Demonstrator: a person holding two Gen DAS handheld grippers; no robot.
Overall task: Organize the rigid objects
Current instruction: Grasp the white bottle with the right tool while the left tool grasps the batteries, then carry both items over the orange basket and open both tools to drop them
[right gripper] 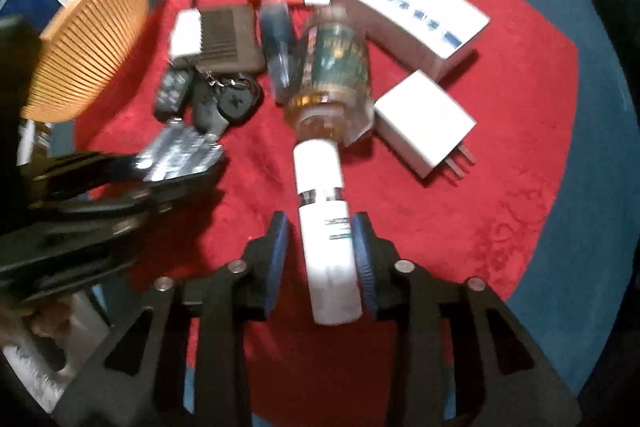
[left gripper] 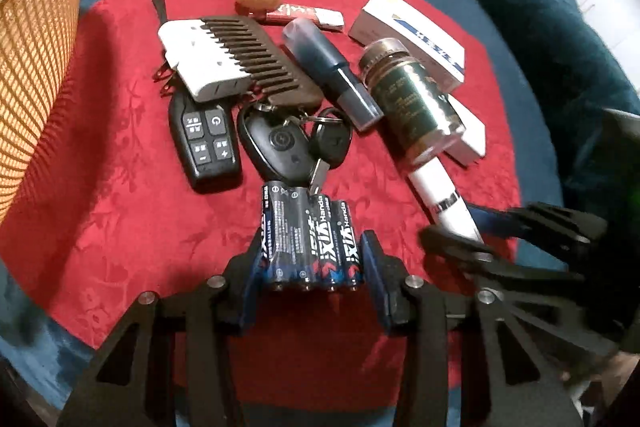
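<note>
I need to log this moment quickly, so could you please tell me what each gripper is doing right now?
Left gripper: closed on the battery pack.
Right gripper: closed on the white tube.

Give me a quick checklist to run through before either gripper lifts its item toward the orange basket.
1. Left gripper around the battery pack: ok, the pack sits between the blue pads.
2. Left pads pressing the pack: cannot tell, a thin gap seems to show at the right pad.
3. Right gripper around the white tube: ok, a pad sits at each side.
4. Tube free to lift: not ok, its far end butts against the green jar.
5. Battery pack free to lift: not ok, a key rests at its far edge.
6. Orange basket within view: ok, at the left; its inside cannot be seen.
</note>
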